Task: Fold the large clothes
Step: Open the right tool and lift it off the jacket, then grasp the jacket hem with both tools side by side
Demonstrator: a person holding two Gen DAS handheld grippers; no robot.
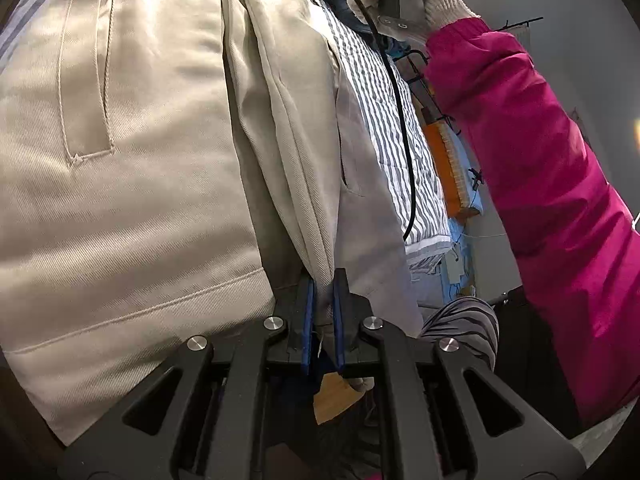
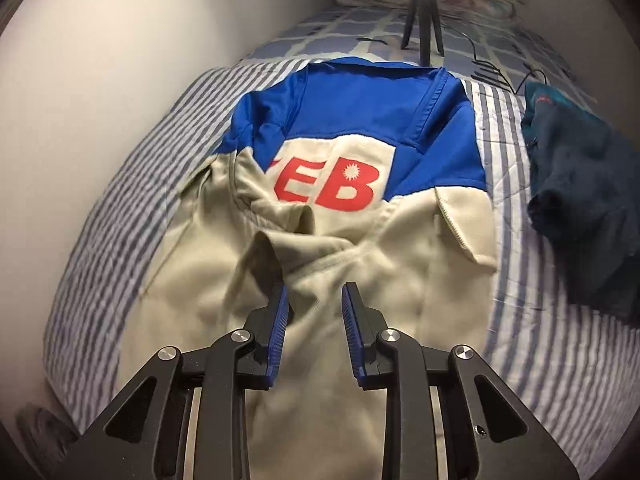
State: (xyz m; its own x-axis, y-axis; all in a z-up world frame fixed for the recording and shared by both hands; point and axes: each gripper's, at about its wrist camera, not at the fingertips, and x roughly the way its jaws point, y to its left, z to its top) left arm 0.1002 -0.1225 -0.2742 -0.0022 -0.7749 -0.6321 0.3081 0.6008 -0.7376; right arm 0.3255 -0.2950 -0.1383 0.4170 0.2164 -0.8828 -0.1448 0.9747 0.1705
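The left gripper (image 1: 324,312) is clenched on a fold of the beige-and-blue jacket (image 2: 320,240), which lies on the striped bed cover (image 2: 120,208). The right gripper (image 2: 314,320) hovers released above the jacket's near hem, its red lettering partly hidden by a wrinkle.

Jacket (image 2: 320,240) lies on quilt (image 2: 120,208); bundled garment (image 2: 580,208) right of it

Matt twill cloth jacket (image 2: 320,264); quilted striped bedspread (image 2: 120,208).

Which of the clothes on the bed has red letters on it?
The beige and blue jacket lying under the right gripper. The dark teal garment beside it is crumpled, with no such lettering visible.
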